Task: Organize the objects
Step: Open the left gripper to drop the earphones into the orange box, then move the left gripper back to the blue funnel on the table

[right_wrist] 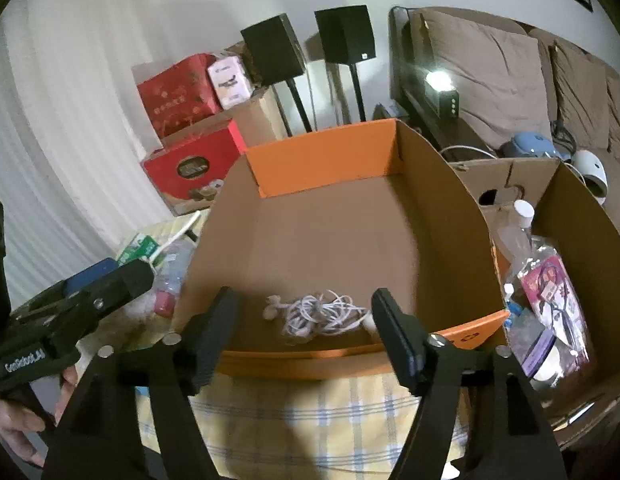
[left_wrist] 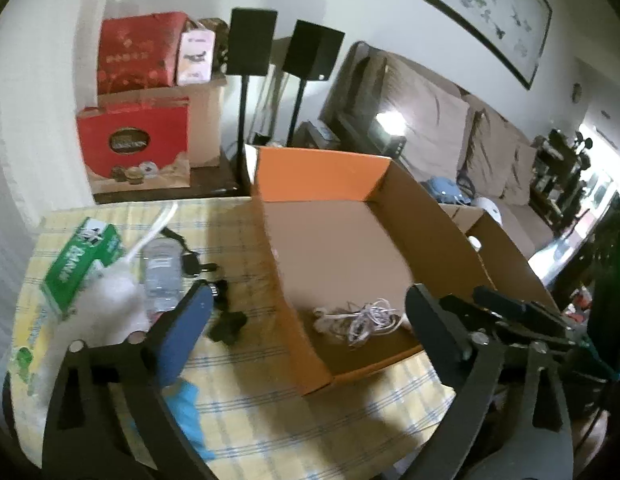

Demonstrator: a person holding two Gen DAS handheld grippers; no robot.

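Grippers come first, close to us. Our right gripper [right_wrist: 304,332] has its fingers wide apart and holds nothing; it hangs just in front of the orange box [right_wrist: 482,326]. Our left gripper [left_wrist: 306,312] also has its fingers wide apart and holds nothing. It hangs over the table, with one finger above the loose things and the other by the box's near corner.

Under them we see the yellow checked tablecloth [left_wrist: 250,392]. On the near floor of the orange box lies a tangle of white cord [right_wrist: 318,314], alone in there. The rest of that box is bare, so we think the sorting has only just begun for it.

To our right, touching the orange box, stands a brown box [right_wrist: 590,216] that already has a clear bottle [right_wrist: 514,228] and some shiny packets [right_wrist: 550,300] in it.

To our left, things wait on the table: a green carton [left_wrist: 82,264], a clear plastic bottle [left_wrist: 163,272], something white and fluffy [left_wrist: 110,300], and small black things [left_wrist: 226,320] that we cannot name. We think these are what is left to put away.

Far back we see red gift boxes [left_wrist: 136,140], two black speakers [left_wrist: 252,42] on stands, and a brown sofa [left_wrist: 442,136].
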